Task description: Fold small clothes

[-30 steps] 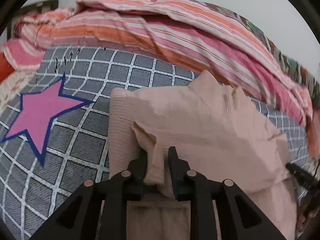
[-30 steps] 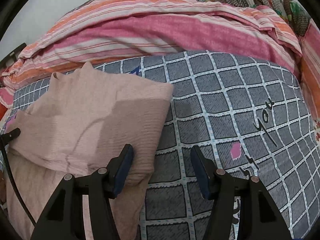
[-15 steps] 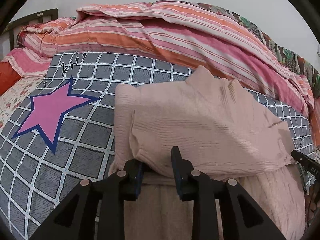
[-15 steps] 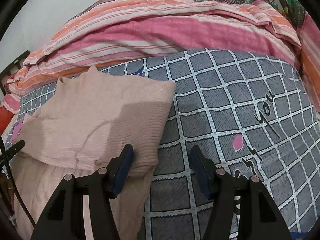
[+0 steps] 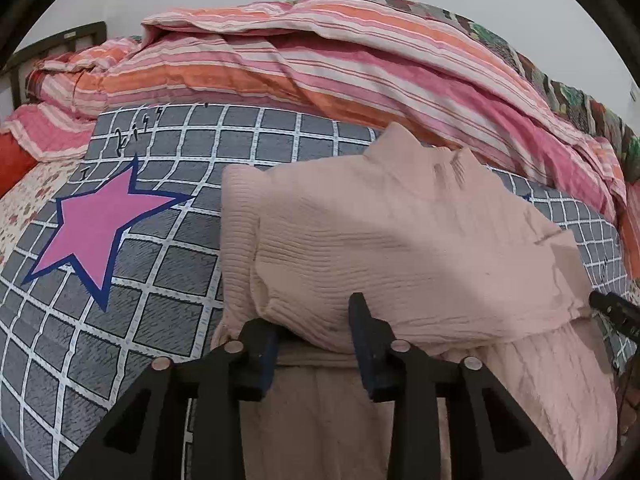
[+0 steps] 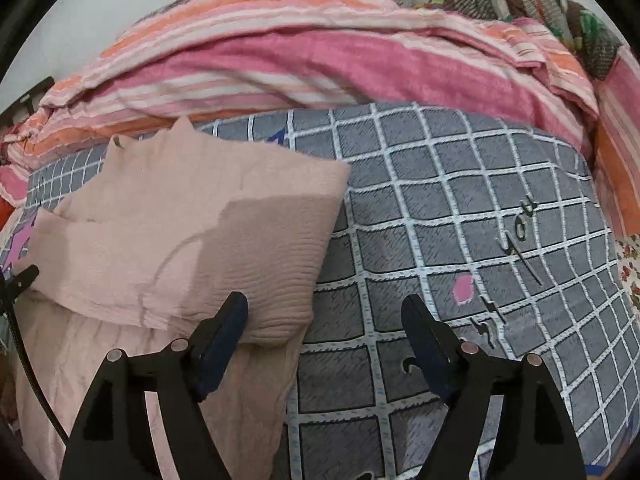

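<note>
Grey checked blanket (image 5: 168, 264) on bed, striped quilt (image 5: 320, 68) heaped at far side. Pink sweater (image 5: 400, 248) lying near centre, lower part now doubled over upper. Left gripper (image 5: 314, 338) opening, fold edge loose between jaws, previously pinched; right gripper (image 6: 324, 330) opening wider, empty. Fold apparently laid, release underway.

So a second ago the left gripper (image 5: 316, 344) was pinching a raised fold of the pink sweater (image 5: 400, 248); now its jaws are opening and that fold lies flat on the rest of the garment. The right gripper (image 6: 324, 320) is opening too, much wider than before, with just the sweater's corner and grid blanket (image 6: 460, 220) between the fingers.
</note>
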`<state>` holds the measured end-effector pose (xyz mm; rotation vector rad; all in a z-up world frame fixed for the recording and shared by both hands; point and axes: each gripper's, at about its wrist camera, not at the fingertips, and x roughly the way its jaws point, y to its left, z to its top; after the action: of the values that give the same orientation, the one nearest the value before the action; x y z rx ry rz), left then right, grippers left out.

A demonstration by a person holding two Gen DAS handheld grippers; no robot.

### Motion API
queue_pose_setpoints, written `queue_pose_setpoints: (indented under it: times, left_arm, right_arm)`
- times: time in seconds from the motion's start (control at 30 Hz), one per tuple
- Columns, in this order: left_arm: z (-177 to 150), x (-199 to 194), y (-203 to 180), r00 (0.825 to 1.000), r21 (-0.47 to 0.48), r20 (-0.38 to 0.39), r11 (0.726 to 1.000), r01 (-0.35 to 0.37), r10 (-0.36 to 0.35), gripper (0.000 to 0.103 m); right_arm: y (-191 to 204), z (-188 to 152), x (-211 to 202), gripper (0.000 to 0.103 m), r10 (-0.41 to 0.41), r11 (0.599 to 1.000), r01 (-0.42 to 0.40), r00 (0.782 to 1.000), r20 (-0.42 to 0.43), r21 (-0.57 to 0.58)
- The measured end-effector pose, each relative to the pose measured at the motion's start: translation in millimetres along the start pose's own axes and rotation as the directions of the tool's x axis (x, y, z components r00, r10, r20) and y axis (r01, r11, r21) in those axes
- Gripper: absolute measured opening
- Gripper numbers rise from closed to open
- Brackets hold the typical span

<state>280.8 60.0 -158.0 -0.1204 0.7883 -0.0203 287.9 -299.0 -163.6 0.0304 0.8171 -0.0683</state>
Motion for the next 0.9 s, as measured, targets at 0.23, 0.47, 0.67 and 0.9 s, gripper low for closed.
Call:
queue_pose_setpoints:
  times: [0.23, 0.47, 0.67, 0.9]
  left_arm:
    - [0, -1, 0, 1.0, -0.003, 0.003, 1.0, 0.01, -0.01, 0.035]
    - [-3, -4, 1, 1.0, -0.005, 0.013, 1.0, 0.019, -0.019, 0.037]
    - [-13, -19, -1, 0.997, 0.005, 0.041, 0.998, 0.06, -0.061, 0.065]
    - [-29, -32, 3, 0.997, 0.008, 0.032, 0.998, 0.065, -0.065, 0.065]
  right_arm:
    - [-26, -11, -28, 0.082, 0.004, 0.992, -0.016, 0.996, 0.094, 0.123]
    - [-23, -16, -34, 0.082, 0.066, 0.993, -0.074, 0.993, 0.096, 0.088]
    - [-1, -30, -32, 0.074, 0.02, 0.999, -0.018, 0.995, 0.097, -0.028]
    - [2, -41, -31, 0.041, 0.05, 0.998, -0.048, 0.997, 0.056, -0.035]
